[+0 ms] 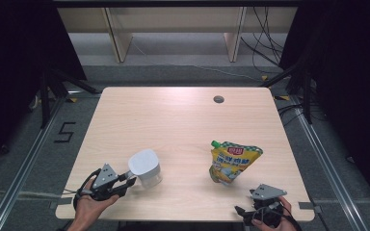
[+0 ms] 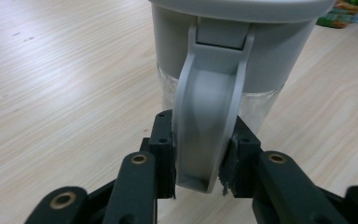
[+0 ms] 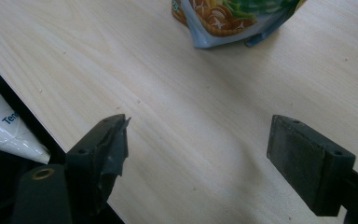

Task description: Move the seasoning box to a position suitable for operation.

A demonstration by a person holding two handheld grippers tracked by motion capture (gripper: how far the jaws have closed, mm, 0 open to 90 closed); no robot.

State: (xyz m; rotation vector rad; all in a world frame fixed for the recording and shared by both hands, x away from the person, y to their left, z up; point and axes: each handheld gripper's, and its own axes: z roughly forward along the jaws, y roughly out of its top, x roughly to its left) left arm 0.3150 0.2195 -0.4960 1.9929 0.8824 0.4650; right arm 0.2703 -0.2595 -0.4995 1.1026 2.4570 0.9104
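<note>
A clear jug with a grey-white lid [image 1: 145, 168] stands near the table's front left. My left gripper [image 1: 127, 183] reaches it from the left and is shut on the jug's handle [image 2: 209, 116]; in the left gripper view both pads [image 2: 164, 154] press the handle's sides. A yellow stand-up pouch with a green cap [image 1: 232, 161] leans at the front right. My right gripper [image 1: 248, 204] rests by the front right edge, just short of the pouch [image 3: 233, 18]. It is open [image 3: 198, 144] with only bare tabletop between its jaws.
The wooden table [image 1: 173, 120] has a small round hole [image 1: 218, 99] at the back right. The front table edge runs close to my right gripper, with a white printed object [image 3: 0, 126] below it. Wooden shelving and cables lie beyond the far edge.
</note>
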